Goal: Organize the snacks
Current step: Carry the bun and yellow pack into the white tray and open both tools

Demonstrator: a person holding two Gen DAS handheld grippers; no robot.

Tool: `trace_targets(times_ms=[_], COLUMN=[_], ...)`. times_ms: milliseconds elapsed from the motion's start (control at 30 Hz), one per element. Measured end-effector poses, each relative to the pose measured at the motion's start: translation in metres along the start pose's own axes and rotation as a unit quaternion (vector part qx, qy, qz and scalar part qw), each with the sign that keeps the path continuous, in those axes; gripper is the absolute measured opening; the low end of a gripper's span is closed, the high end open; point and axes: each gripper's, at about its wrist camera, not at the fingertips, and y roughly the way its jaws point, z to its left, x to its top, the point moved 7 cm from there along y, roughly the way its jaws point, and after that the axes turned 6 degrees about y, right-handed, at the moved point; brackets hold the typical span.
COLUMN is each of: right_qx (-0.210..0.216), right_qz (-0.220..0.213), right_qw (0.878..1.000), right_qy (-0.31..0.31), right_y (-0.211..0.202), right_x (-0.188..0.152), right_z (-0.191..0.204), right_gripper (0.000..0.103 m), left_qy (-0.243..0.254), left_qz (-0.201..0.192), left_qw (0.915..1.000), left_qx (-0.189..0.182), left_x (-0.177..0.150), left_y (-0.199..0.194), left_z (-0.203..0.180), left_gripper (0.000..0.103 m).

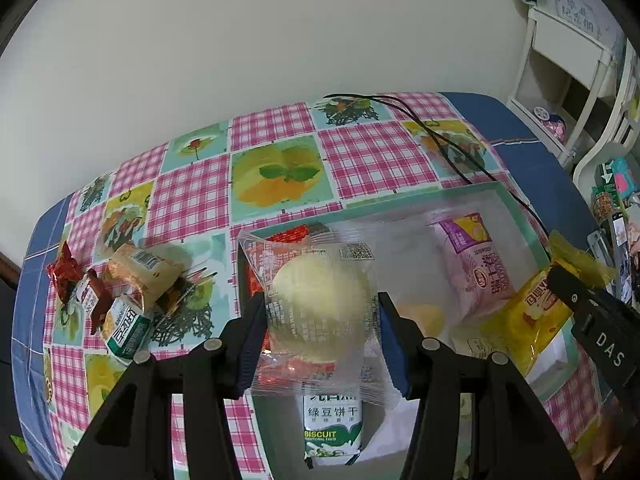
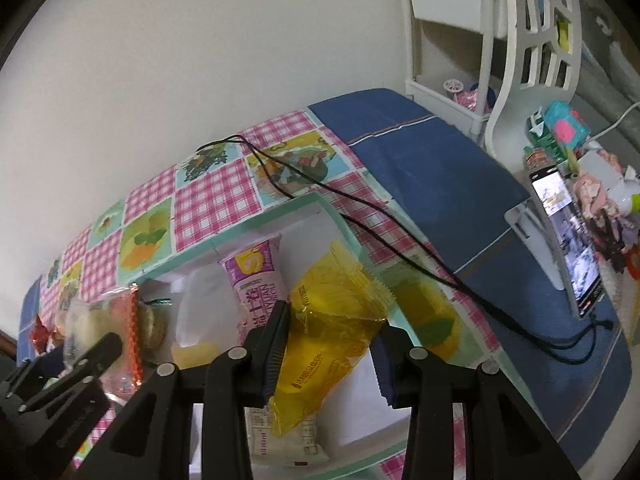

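Both wrist views tilt steeply down, close over shared box [image 1: 516, 204] [image 2: 320, 200] on tablecloth [image 1: 192, 200].

Both wrist views evenly lit, soft indoor light, no hard shadows. White wall [image 1: 280, 40] goes grey toward the corners, black vignette at the rims. Strong fisheye bend: tablecloth [image 1: 360, 148] edges curve. Glare on the clear pastry wrapper [image 1: 316, 304] and yellow packet [image 2: 320, 344]. Snacks at the table's left edge [image 1: 120, 296] slightly soft. Phone screen [image 2: 568, 236] bright, readable.
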Motion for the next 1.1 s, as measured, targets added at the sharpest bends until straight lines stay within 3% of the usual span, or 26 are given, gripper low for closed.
trace_targets(times_ms=[167,267,333,467,533,733,1100], right_qx=[-0.004,-0.012,-0.019,-0.027,-0.032,-0.039,-0.038], right_qz=[0.004,0.003,0.006,0.007,0.007,0.013,0.046], right_qw=[1.000,1.000,1.000,1.000,0.999,0.998,0.994], right_qy=[-0.003,0.000,0.001,-0.002,-0.010,-0.052,-0.092], right_y=[0.002,0.001,0.000,-0.003,-0.006,-0.012,-0.011], right_x=[0.000,0.002,0.001,0.001,0.000,-0.009,-0.039], right_z=[0.002,-0.001,-0.004,-0.006,-0.003,0.018,0.047], right_gripper=[0.043,0.046,0.056,0.063,0.074,0.088,0.091], left_qy=[0.000,-0.004,-0.010,-0.029,-0.040,-0.073,-0.101], left_qz=[0.001,0.001,0.005,0.027,0.036,0.054,0.045], left_qw=[1.0000,1.0000,0.9999,0.9992,0.9985,0.9953,0.9926], left_qx=[-0.002,-0.004,-0.004,0.006,0.012,0.033,0.050], left_x=[0.001,0.002,0.001,-0.007,-0.012,-0.027,-0.038], left_y=[0.002,-0.001,-0.002,-0.002,-0.001,0.000,-0.017], left_z=[-0.002,0.000,0.003,0.015,0.022,0.050,0.078], left_gripper=[0.056,0.066,0.067,0.076,0.080,0.088,0.093])
